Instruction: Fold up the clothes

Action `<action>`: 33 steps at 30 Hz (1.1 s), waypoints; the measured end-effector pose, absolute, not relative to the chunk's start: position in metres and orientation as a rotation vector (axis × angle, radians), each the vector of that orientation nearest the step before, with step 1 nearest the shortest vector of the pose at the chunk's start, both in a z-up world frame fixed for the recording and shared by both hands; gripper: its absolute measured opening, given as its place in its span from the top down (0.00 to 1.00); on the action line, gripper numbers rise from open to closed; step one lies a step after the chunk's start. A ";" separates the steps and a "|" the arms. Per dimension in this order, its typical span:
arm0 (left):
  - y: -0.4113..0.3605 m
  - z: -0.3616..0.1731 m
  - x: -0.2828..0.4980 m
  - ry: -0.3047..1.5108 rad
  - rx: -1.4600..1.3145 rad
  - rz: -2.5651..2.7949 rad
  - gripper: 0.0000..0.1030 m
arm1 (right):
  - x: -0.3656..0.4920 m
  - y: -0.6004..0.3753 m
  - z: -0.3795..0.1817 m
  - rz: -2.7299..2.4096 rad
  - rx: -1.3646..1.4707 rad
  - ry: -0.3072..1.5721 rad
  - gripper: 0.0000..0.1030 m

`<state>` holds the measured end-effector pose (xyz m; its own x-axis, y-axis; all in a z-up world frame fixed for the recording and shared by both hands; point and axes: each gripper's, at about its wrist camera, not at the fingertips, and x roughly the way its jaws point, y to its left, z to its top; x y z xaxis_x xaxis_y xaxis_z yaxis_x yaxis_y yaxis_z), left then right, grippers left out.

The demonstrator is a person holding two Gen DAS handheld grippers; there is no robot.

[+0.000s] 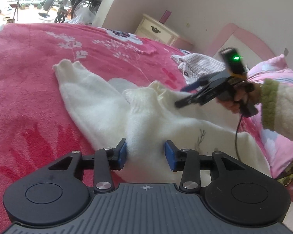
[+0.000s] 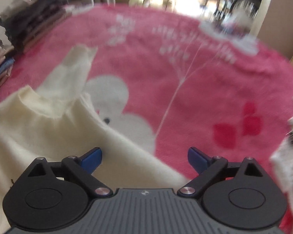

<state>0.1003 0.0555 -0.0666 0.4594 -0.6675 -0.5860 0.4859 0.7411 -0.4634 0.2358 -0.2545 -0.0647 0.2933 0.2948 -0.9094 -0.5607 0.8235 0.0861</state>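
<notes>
The white sweater [image 1: 146, 120] lies on the pink blanket [image 1: 29, 78], sleeve stretching away leftward, a ridge between the left gripper [image 1: 145, 153]'s part-open, unclamped pads, while the right gripper [image 2: 145, 159] gapes empty beside its edge.

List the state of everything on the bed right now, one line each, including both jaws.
White sweater: lying on the pink blanket, unfolded, one sleeve stretched out.
Left gripper: jaws partly open around a ridge of sweater fabric.
Right gripper: jaws wide open, nothing between them, over the sweater's edge.
Stack of clothes: folded, piled at the bed's edge.
Checked garment: crumpled, unfolded.
</notes>
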 end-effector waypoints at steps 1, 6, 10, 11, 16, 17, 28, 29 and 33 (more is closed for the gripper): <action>0.055 -0.067 0.100 0.823 -0.240 -0.717 0.67 | 0.237 -0.255 -0.070 0.584 -0.252 1.165 0.15; 0.049 -0.067 0.098 0.786 -0.217 -0.716 0.81 | 0.209 -0.258 -0.064 0.570 -0.262 1.134 0.76; 0.040 -0.060 0.091 0.730 -0.195 -0.701 0.86 | 0.164 -0.269 -0.028 0.516 -0.263 0.979 0.89; 0.038 -0.057 0.088 0.712 -0.197 -0.697 0.86 | 0.150 -0.273 -0.015 0.486 -0.258 0.929 0.89; 0.032 -0.020 0.064 0.563 -0.227 -0.710 0.87 | 0.072 -0.288 0.050 0.264 -0.225 0.682 0.89; 0.031 -0.011 0.057 0.532 -0.230 -0.720 0.87 | 0.055 -0.289 0.061 0.222 -0.218 0.640 0.89; 0.062 0.102 -0.032 0.316 -0.357 -0.854 0.88 | -0.118 -0.281 0.173 0.005 -0.100 0.193 0.90; 0.068 0.111 -0.038 0.296 -0.375 -0.859 0.88 | -0.129 -0.279 0.182 0.011 -0.093 0.159 0.90; 0.076 0.115 -0.048 0.300 -0.369 -0.828 0.88 | -0.142 -0.273 0.189 0.037 -0.076 0.114 0.90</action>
